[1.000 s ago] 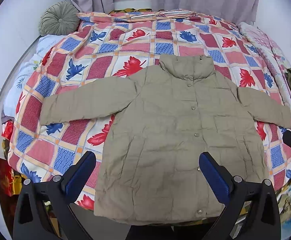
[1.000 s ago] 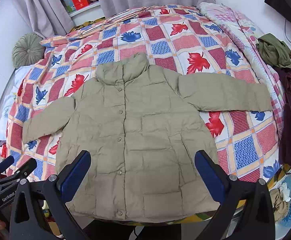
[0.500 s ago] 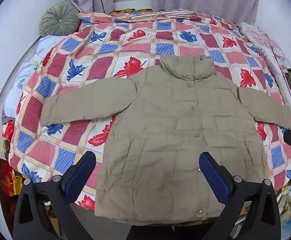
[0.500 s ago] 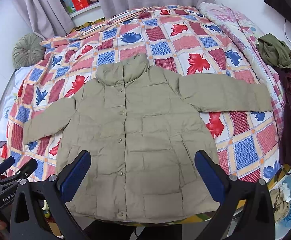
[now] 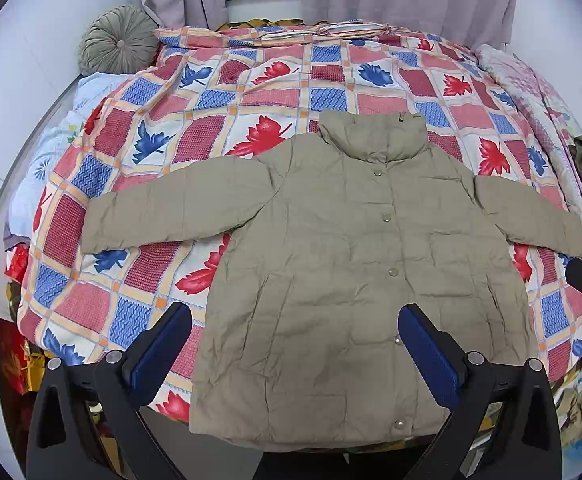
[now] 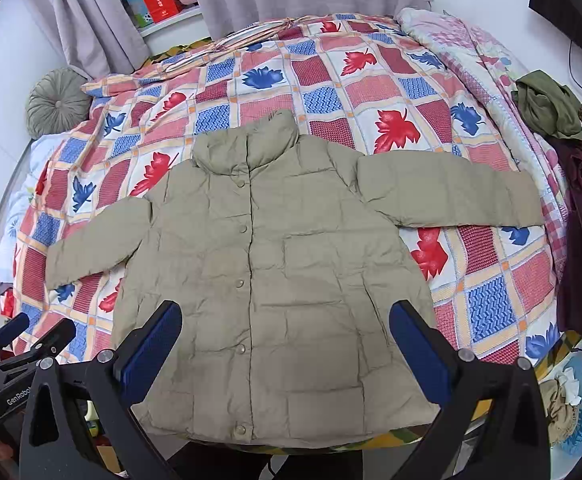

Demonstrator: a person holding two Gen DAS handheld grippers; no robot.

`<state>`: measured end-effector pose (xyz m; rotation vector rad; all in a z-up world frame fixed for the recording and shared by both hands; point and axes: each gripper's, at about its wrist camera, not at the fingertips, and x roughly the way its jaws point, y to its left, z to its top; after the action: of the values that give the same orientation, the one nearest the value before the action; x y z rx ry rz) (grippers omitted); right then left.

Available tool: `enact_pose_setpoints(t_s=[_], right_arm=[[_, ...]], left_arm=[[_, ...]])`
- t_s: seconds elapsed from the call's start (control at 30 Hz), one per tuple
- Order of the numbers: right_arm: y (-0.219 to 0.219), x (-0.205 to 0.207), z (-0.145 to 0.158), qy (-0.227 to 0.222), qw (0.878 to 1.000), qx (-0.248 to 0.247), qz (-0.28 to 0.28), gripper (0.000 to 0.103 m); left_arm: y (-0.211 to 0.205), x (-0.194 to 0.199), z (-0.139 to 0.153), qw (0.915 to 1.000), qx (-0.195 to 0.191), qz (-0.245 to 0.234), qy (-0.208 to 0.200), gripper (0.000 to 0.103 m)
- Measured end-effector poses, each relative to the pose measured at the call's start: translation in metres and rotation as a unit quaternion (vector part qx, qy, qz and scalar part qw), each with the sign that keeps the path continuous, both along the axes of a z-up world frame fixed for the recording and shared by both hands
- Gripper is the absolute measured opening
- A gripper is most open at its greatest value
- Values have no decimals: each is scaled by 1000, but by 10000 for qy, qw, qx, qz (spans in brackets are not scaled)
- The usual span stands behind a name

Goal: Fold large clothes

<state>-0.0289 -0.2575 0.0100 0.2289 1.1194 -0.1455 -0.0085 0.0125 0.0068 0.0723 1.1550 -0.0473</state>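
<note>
Olive padded jacket [image 5: 355, 280] lies flat, buttoned, sleeves spread toward 9 and 3 o'clock on the patterned quilt [image 5: 219, 92], unchanged from a second ago; left gripper [image 5: 295, 344] and right gripper [image 6: 285, 340] hover spread wide, folding unstarted.

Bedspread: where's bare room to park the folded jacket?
Free: bedspread between jacket collar and the far folded bedding; also near-left, under the left sleeve. Crowded: right edge, piled clothes. Round cushion fills far-left.

Both wrist views look down from bed foot toward curtains; left offset leftward; share jacket [image 5: 355, 280] [image 6: 275, 280]
</note>
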Motion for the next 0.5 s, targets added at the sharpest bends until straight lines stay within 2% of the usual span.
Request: enact_pose_setpoints(t_s=[0.5], right_arm=[[3, 1, 3, -14, 10000, -2, 21, 103]], left_arm=[[0, 0, 0, 10000, 3, -3, -1, 103]])
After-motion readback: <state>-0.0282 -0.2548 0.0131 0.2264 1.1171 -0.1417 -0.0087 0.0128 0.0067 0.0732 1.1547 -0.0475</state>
